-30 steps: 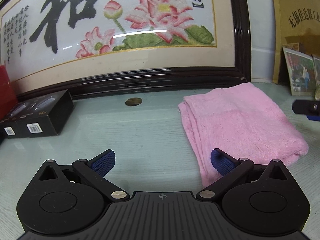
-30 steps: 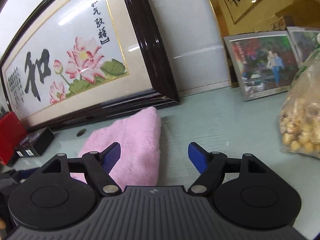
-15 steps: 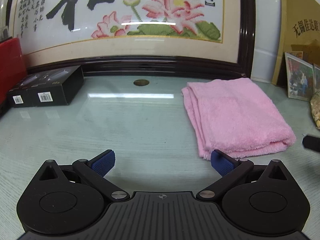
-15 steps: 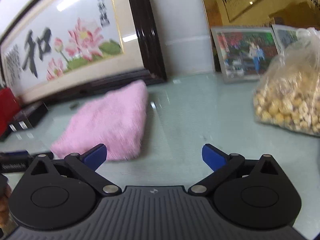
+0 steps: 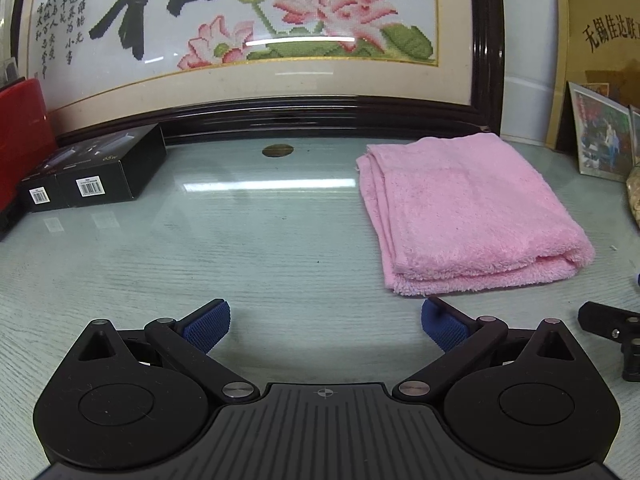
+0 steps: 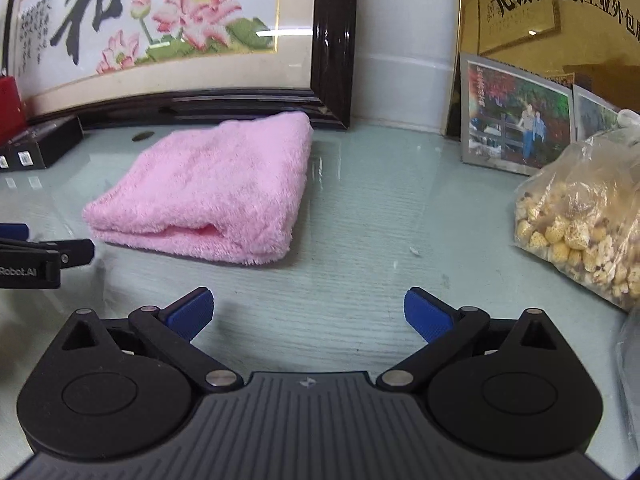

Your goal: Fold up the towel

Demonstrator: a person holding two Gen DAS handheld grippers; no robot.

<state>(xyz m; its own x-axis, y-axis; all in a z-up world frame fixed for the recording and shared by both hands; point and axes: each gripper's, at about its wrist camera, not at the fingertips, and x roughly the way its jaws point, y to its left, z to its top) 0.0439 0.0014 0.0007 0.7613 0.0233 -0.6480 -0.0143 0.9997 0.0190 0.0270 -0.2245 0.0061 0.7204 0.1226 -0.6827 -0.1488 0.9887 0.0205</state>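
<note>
A pink towel (image 5: 464, 212) lies folded into a thick rectangle on the glass-topped table, its stacked edges facing left; it also shows in the right wrist view (image 6: 216, 188). My left gripper (image 5: 325, 322) is open and empty, a short way in front of the towel's near left corner. My right gripper (image 6: 308, 314) is open and empty, in front of the towel's near right corner and apart from it. The right gripper's side shows at the right edge of the left wrist view (image 5: 612, 328), and the left gripper's side at the left edge of the right wrist view (image 6: 40, 258).
A large framed lotus embroidery (image 5: 256, 40) leans against the wall behind the table. Black boxes (image 5: 96, 178) and a red box (image 5: 20, 140) stand at the left. Framed photos (image 6: 516, 120) and a plastic bag of snacks (image 6: 584, 216) sit at the right.
Both grippers have pulled back from the towel toward the table's front. The right gripper's jaws have opened wider. The towel lies still, folded.
</note>
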